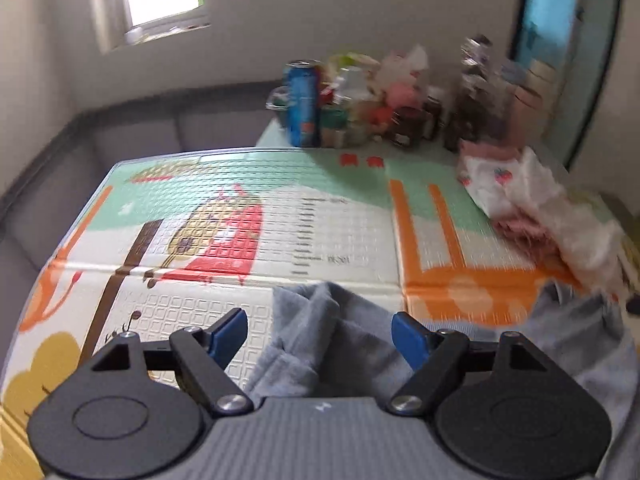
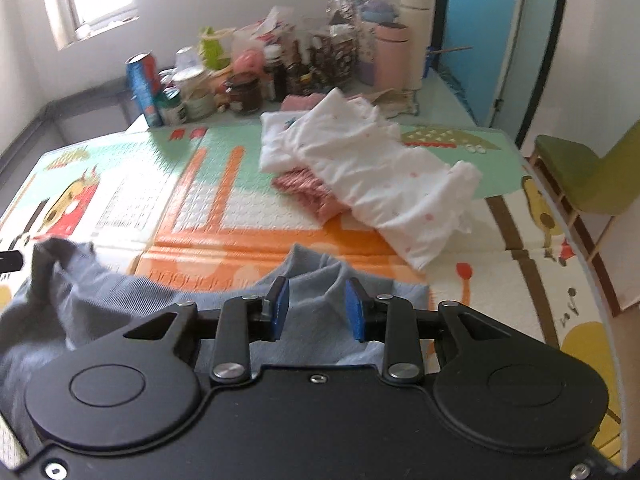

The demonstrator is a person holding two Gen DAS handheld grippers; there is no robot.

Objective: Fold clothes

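Observation:
A grey-blue garment (image 1: pixel 308 320) lies crumpled on the colourful play mat (image 1: pixel 280 216) at its near edge. In the left wrist view my left gripper (image 1: pixel 320 336) is open wide, its blue pads (image 1: pixel 230 334) standing either side of a raised fold of the cloth without pinching it. In the right wrist view the same garment (image 2: pixel 100 300) spreads left, and another raised fold sits between the blue pads (image 2: pixel 280 308) of my right gripper (image 2: pixel 317 309), which is open with a narrower gap.
A pile of white spotted clothes (image 2: pixel 372 172) over a pink checked cloth (image 2: pixel 308 192) lies mid-mat, seen at right as the white pile (image 1: pixel 532 200). Jars, bottles and a blue can (image 2: pixel 142 88) crowd the far edge. A green chair (image 2: pixel 580 176) stands beyond the mat at right.

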